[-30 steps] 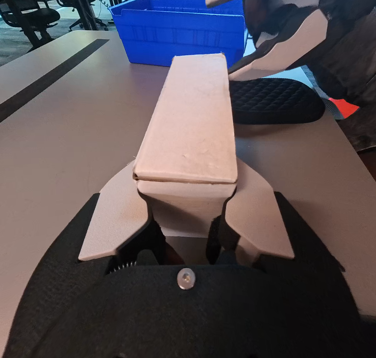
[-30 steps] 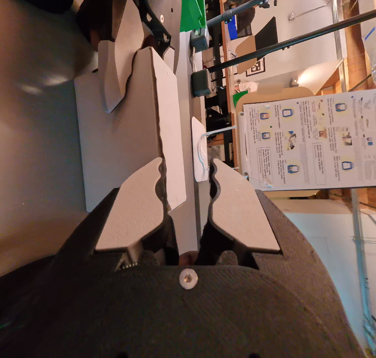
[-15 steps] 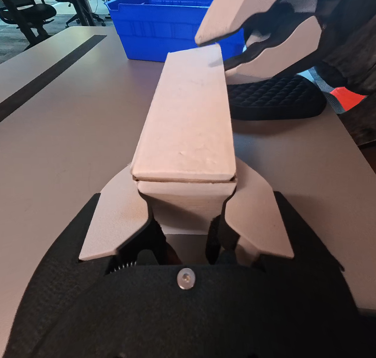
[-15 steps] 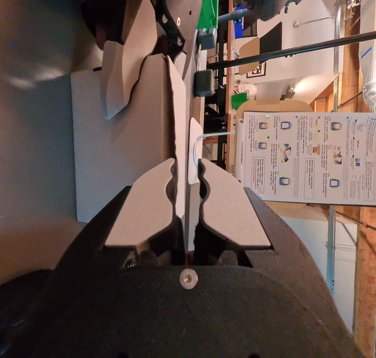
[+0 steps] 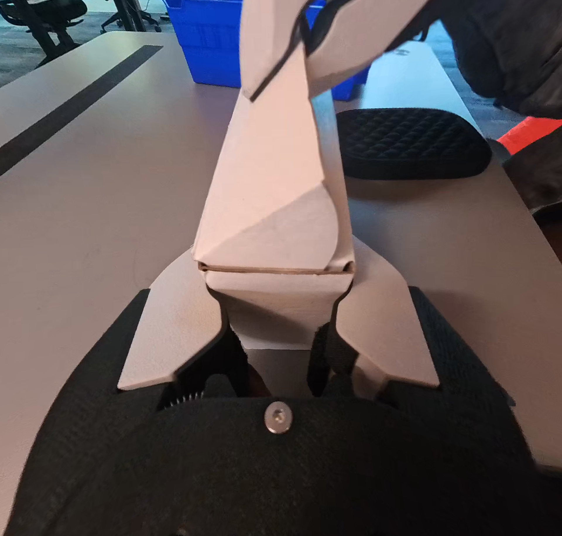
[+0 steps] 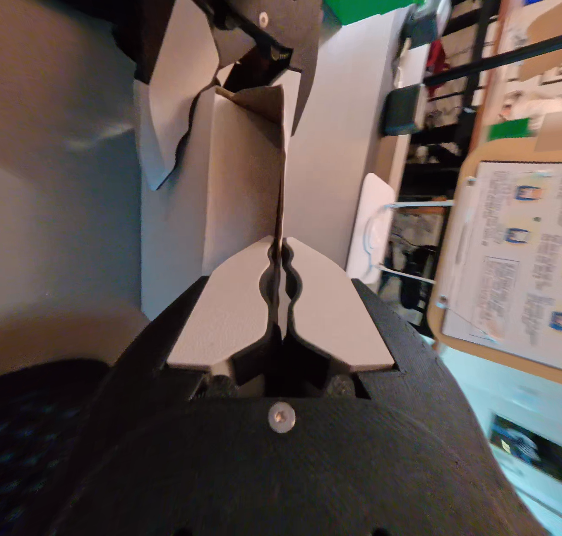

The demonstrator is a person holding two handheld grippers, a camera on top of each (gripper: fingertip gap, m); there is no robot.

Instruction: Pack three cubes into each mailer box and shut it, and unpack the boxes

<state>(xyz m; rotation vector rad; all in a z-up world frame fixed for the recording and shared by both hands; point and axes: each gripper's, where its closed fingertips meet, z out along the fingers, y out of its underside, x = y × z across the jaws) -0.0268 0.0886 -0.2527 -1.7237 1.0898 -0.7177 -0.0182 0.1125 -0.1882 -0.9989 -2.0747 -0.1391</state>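
Left gripper [image 5: 275, 290] is clamped on the near end of the mailer box [image 5: 267, 205], pinning it to the table [image 5: 100, 186]. Right gripper [image 6: 279, 247] has its jaws pinched on the lid [image 6: 243, 168] edge, lid partly raised. To open cleanly: swing the lid about its hinge, left grip firm, no twisting. Contents not visible

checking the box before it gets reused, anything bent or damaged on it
Yes. The mailer box lid, pinched by the right gripper, is lifted and shows a diagonal crease near the left gripper; no tear visible.
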